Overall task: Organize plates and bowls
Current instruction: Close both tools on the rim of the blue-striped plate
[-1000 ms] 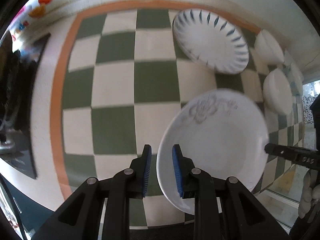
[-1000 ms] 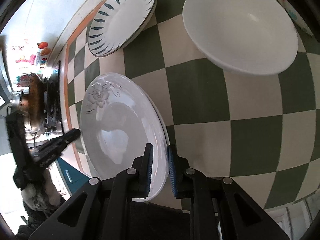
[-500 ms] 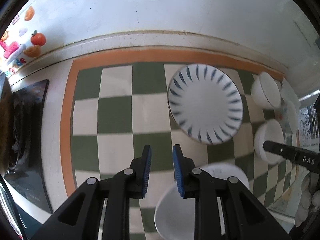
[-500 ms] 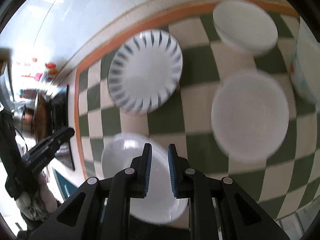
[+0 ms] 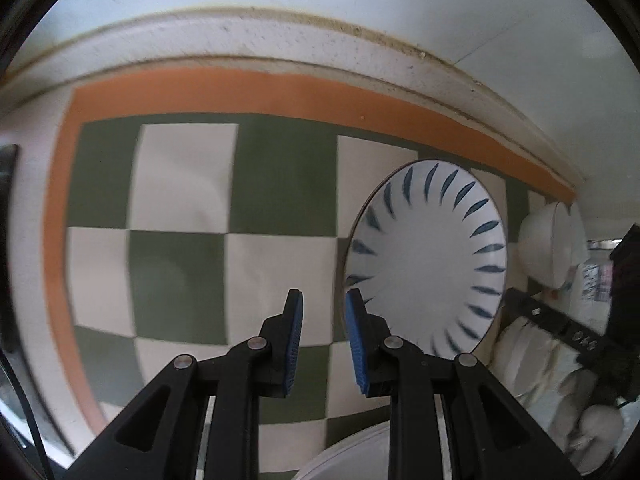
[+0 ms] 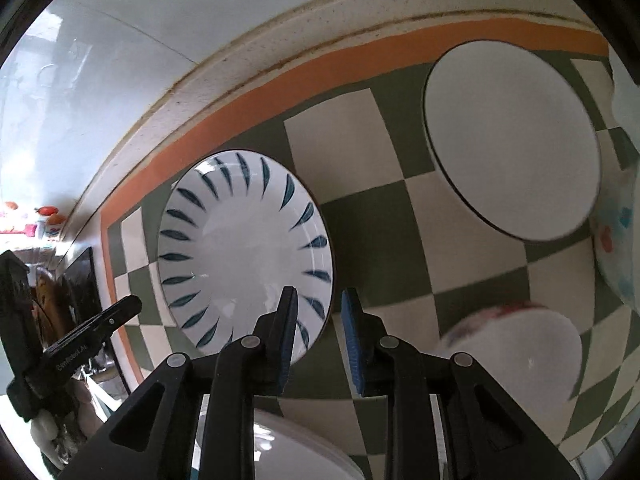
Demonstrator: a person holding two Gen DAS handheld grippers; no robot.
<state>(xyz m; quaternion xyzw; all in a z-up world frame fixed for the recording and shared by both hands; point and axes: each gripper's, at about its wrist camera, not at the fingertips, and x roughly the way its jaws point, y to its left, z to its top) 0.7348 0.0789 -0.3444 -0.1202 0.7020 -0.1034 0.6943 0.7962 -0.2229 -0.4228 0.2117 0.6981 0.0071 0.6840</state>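
Note:
A white plate with blue leaf strokes [image 5: 428, 264] [image 6: 244, 252] lies on the green-and-cream checked cloth. My left gripper [image 5: 323, 312] is open and empty, just left of that plate's rim. My right gripper [image 6: 318, 308] is open and empty, its left finger over the plate's near right rim. A plain white plate [image 6: 288, 456] [image 5: 352, 456] lies below both grippers at the near edge. A white bowl [image 6: 512, 160] sits at the far right, with a patterned bowl [image 6: 516, 356] near right.
The cloth's orange border [image 5: 280, 88] runs along the white wall. White bowls [image 5: 552, 240] stand at the right end. A stove with a pan [image 6: 52, 292] is on the far left. The other hand's gripper [image 5: 560, 328] shows at the right.
Both grippers have let the plain white plate down at the near edge and moved forward to the blue-stroked plate. Both jaws have opened a little wider.

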